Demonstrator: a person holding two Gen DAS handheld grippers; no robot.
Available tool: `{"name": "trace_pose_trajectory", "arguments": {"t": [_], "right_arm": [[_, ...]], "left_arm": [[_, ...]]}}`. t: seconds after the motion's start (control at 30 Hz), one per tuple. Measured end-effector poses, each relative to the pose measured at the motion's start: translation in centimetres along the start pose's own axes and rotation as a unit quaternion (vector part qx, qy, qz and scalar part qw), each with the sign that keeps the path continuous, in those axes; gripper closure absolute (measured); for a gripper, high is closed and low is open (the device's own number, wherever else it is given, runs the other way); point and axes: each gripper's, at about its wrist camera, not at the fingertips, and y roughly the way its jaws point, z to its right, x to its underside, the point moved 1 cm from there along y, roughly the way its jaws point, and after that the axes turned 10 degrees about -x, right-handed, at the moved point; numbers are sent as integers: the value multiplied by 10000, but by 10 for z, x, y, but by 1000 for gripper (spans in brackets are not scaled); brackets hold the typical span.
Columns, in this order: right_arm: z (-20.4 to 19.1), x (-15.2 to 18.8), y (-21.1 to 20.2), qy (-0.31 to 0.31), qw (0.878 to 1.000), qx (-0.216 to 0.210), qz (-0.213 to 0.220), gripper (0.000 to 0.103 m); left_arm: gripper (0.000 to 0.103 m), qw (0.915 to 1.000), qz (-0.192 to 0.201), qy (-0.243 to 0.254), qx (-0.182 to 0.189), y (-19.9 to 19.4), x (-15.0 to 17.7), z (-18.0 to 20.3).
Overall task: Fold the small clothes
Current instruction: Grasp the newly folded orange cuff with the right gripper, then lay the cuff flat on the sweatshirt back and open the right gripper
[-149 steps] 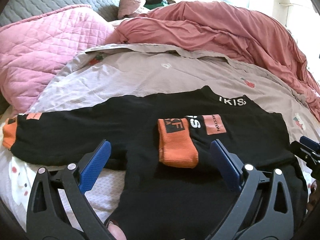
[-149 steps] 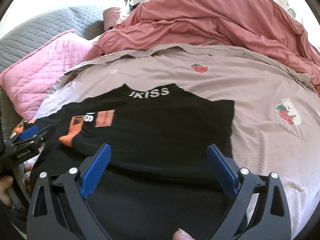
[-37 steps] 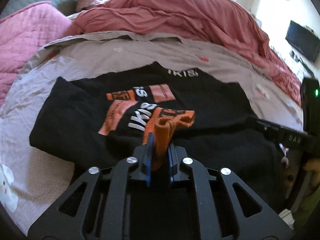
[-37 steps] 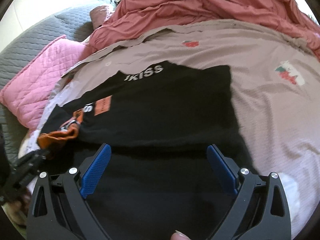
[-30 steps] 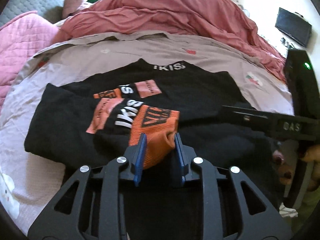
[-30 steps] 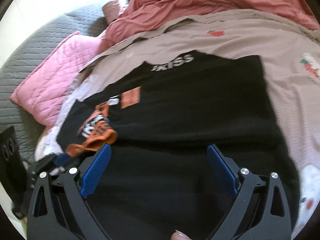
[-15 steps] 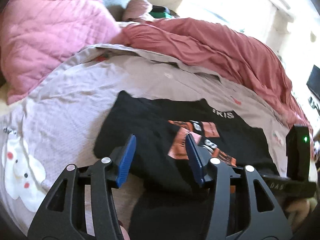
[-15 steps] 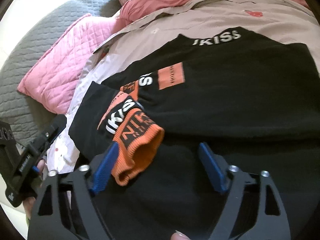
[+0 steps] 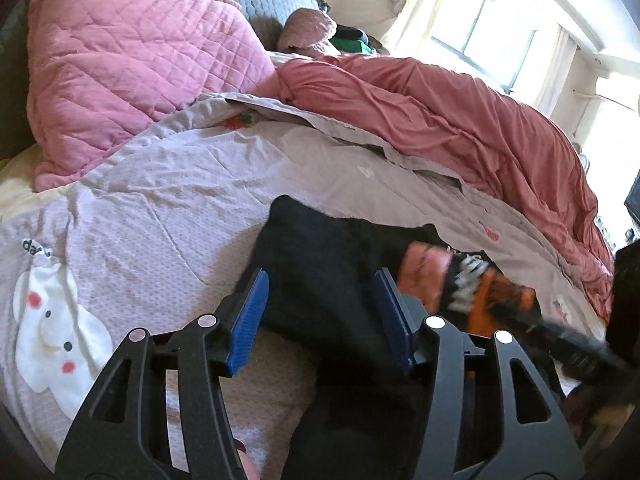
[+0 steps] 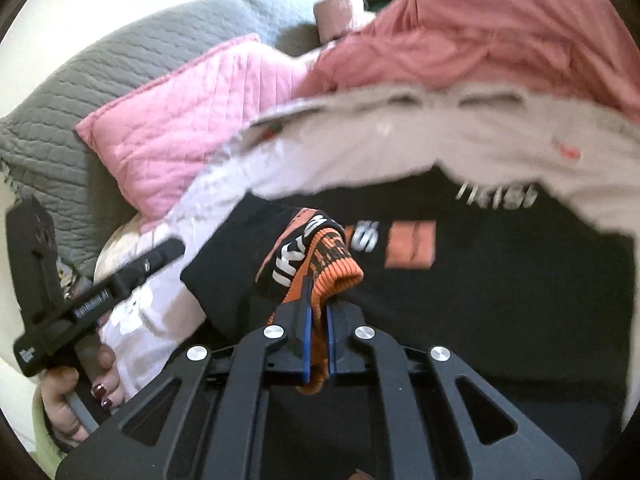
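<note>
Sweater [image 9: 320, 264] on bedspread [image 9: 160, 200] (pillow [image 9: 132, 60] behind)

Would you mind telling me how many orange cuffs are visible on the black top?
1: the orange cuff is pinched in the right gripper over the black top. The other cuff may be hidden.

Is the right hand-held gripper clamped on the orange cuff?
Yes, the right hand-held gripper has its blue pads pinching the orange cuff.

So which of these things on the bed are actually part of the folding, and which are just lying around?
Part of the job:
- black sweater, spread on the bed
- its orange cuff, pinched in the right tongs
- left tongs, open over the sweater

Just lying about:
- pink quilted pillow
- red duvet
- grey quilt
- strawberry-print bedsheet
</note>
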Motion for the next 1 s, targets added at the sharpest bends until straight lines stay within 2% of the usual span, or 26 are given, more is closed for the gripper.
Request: {"name": "trace_pose_trajectory", "arguments": {"t": [0.1,0.23,0.37,0.53,0.6,0.7,0.83,1.0], "right_arm": [[10,-16,-21,-186,9992,248,260,98],[37,-29,-45,-367,9952,796,432,98],[74,-31,-62,-303,9893,1367,421,98],[114,-20,-64,-30,9832,1813,217,98],[124,-12,-63,84,9823,1867,138,98],[136,-1,-59,212,9817,1892,56,98],[144,10,-54,394,9810,1900,2,98],[149,14,-49,493,9805,1905,-32,98]], "left_arm": [[55,10000,33,-38,-1,-1,-1,-2],[55,10000,37,-21,-30,-2,-1,-1],[55,10000,31,43,-32,-3,0,3],[54,9998,-16,217,15,-3,4,12],[52,9995,-117,282,0,-3,5,19],[51,9983,-235,488,-234,-3,2,35],[51,9978,-334,519,-249,-3,-5,57],[51,9948,-495,826,-337,17,-12,94]]}}
